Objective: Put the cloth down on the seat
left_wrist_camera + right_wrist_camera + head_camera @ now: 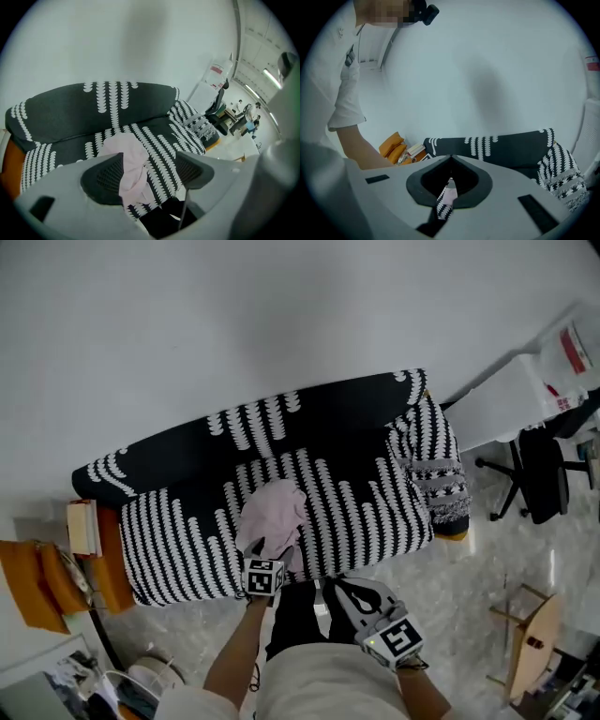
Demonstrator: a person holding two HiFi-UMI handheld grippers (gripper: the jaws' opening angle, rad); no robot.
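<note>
Left tool (pixel 147 171) stood with jaws apart and empty, low centre in frame; right tool (pixel 450 159) was pinched closed on nothing. Mid-frame, the sofa (pixel 366 418) bore the cloth (pixel 274 517), crumpled on the middle of the seat (pixel 361 502). No tool touched it, so the task looked done.

Left hand-held gripper (pixel 272 551) is tipped steeply down with its jaws clearly apart, while the right hand-held gripper (pixel 336 592) sits closer to the body, jaws pinched together at the tips, I think.
</note>
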